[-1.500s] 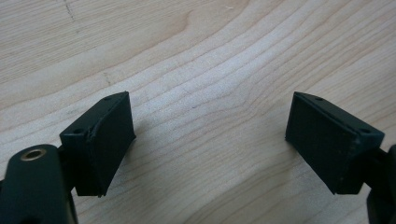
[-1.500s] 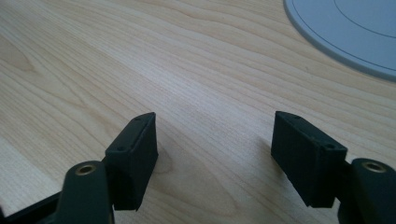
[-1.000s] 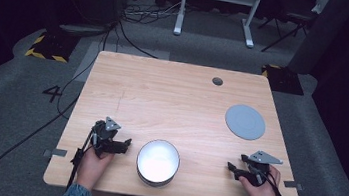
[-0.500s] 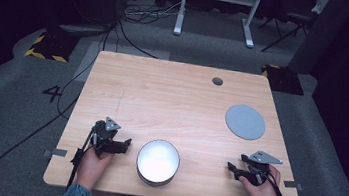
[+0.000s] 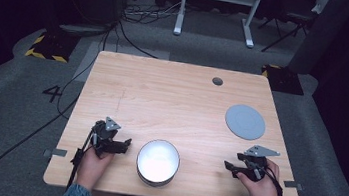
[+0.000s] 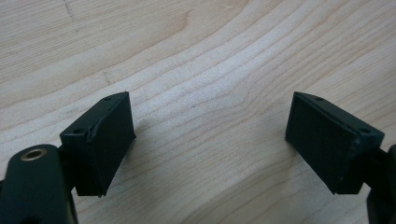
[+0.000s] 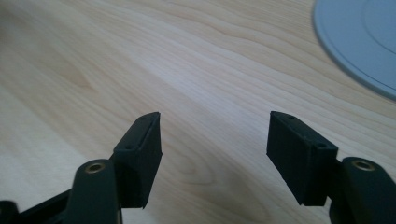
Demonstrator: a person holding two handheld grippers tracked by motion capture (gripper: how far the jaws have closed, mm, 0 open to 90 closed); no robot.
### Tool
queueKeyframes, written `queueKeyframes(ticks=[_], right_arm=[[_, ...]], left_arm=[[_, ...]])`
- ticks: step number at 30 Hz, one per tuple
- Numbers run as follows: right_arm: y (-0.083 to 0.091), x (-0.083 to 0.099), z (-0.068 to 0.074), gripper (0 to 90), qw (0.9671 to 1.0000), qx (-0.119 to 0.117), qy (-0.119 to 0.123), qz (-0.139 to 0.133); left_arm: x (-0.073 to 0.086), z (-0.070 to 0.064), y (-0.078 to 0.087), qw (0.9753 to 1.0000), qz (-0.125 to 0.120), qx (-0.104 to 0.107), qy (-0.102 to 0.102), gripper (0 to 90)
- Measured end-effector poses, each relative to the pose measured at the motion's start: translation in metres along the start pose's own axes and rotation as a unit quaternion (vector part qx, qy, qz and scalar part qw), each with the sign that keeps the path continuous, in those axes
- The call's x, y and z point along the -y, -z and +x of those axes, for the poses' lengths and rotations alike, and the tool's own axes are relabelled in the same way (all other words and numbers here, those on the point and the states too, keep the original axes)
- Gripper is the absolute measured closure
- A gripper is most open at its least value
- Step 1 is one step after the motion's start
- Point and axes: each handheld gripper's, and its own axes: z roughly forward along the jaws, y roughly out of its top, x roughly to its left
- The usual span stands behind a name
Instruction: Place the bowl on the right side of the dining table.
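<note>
- The left gripper (image 5: 125,145), held in the person's left hand (image 5: 92,164), lies low with its jaws spread wide and nothing between them.
- The right gripper (image 5: 228,166), in the right hand (image 5: 261,189), points inward, its jaws likewise parted and empty.

The high view looks forward and down over the whole light wooden table (image 5: 177,103). Each gripper view rides low, close to the tabletop, facing along its black jaws. The right gripper view shares the flat grey round disc (image 7: 362,39) with the high view (image 5: 244,122).
</note>
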Motion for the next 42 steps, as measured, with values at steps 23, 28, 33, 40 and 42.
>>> queueKeyframes(ticks=[23,28,33,40,42], right_arm=[[0.03,-0.083,0.064,38.7,0.9968,-0.063,0.047,-0.011],[0.032,-0.098,0.073,39.0,0.9952,-0.075,0.061,-0.016],[0.032,-0.112,0.084,38.7,0.993,-0.088,0.075,-0.024],[0.027,-0.13,0.101,36.8,0.9896,-0.104,0.097,-0.022],[0.025,-0.135,0.107,35.8,0.9886,-0.111,0.1,-0.023]], left_arm=[[0.0,0.0,0.0,1.0,0.0,0.001,0.001,15.6],[0.0,0.0,0.0,1.0,0.0,0.001,0.001,15.6],[0.0,0.0,0.0,1.0,0.001,0.001,0.0,15.6],[0.0,0.0,0.0,1.0,0.001,0.001,0.0,15.6],[0.0,0.0,0.0,1.0,0.0,0.001,0.002,15.6]])
